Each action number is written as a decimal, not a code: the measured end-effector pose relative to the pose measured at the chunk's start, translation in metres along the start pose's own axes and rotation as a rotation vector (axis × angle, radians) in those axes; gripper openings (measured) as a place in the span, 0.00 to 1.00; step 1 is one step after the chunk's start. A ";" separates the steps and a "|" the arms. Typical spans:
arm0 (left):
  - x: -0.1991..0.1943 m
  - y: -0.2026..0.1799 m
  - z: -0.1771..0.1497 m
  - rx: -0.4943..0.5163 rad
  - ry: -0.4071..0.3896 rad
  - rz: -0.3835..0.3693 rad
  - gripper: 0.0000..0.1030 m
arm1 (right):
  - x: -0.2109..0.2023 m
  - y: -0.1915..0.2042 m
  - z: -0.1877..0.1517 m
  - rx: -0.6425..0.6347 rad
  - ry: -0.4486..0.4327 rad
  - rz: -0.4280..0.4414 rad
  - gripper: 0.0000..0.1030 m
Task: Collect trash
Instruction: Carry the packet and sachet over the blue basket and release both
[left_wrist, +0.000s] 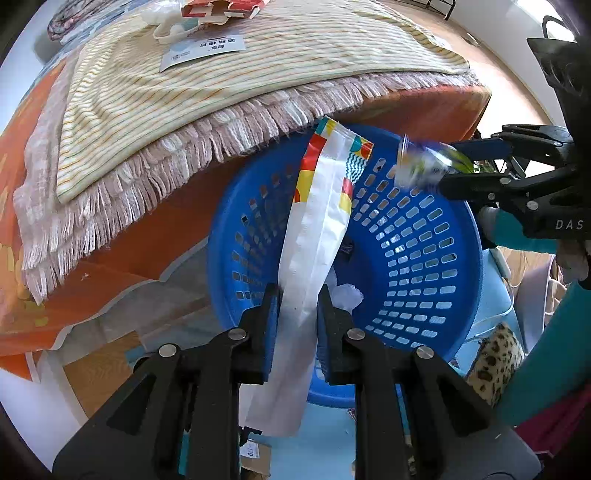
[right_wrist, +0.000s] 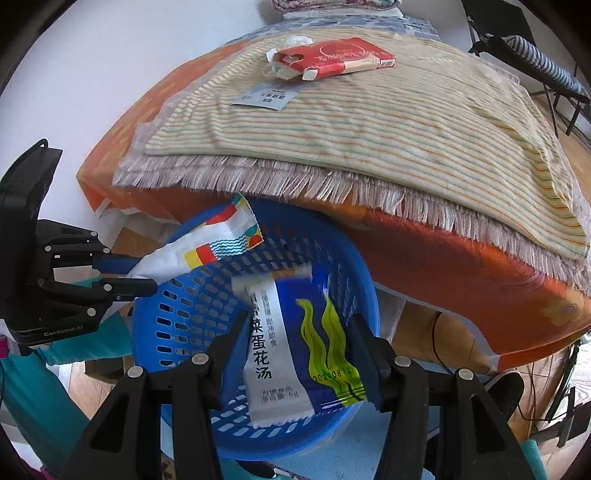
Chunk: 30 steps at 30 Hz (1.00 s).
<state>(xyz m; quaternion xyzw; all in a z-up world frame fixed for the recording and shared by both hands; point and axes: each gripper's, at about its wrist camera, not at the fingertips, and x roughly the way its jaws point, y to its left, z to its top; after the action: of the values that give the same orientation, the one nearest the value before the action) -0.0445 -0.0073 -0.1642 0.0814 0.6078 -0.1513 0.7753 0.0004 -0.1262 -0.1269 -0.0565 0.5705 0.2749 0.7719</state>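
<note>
A blue perforated basket (left_wrist: 424, 258) (right_wrist: 184, 314) stands below the table edge. My left gripper (left_wrist: 298, 295) (right_wrist: 144, 275) is shut on a long white wrapper (left_wrist: 317, 229) (right_wrist: 207, 247) with a colourful printed end, which hangs over the basket mouth. My right gripper (right_wrist: 298, 321) (left_wrist: 448, 166) holds a blue soup packet (right_wrist: 295, 350) (left_wrist: 421, 162) with yellow-green streaks above the basket. The packet spans the gap and touches both fingers. Its far end is blurred. Crumpled white paper (left_wrist: 347, 295) lies inside the basket.
A table in an orange cloth (right_wrist: 443, 258) overhangs the basket, topped by a fringed striped mat (right_wrist: 369, 122). On it lie a red box (right_wrist: 332, 59) and a small grey sachet (right_wrist: 264, 96). A teal sleeve (left_wrist: 546, 350) and a leopard-print item (left_wrist: 495, 365) are at right.
</note>
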 end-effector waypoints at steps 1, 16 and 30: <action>0.000 -0.001 0.000 0.002 0.001 -0.002 0.16 | 0.000 0.001 0.000 -0.002 0.001 0.001 0.55; -0.001 -0.004 0.005 0.010 0.000 -0.011 0.49 | -0.001 -0.001 0.000 0.012 -0.006 -0.014 0.68; -0.016 0.008 0.019 -0.038 -0.041 -0.010 0.51 | -0.010 -0.006 0.010 0.053 -0.024 -0.023 0.89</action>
<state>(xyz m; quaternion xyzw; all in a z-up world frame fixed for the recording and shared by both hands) -0.0279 -0.0039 -0.1439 0.0603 0.5950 -0.1452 0.7882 0.0101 -0.1310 -0.1161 -0.0394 0.5677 0.2515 0.7829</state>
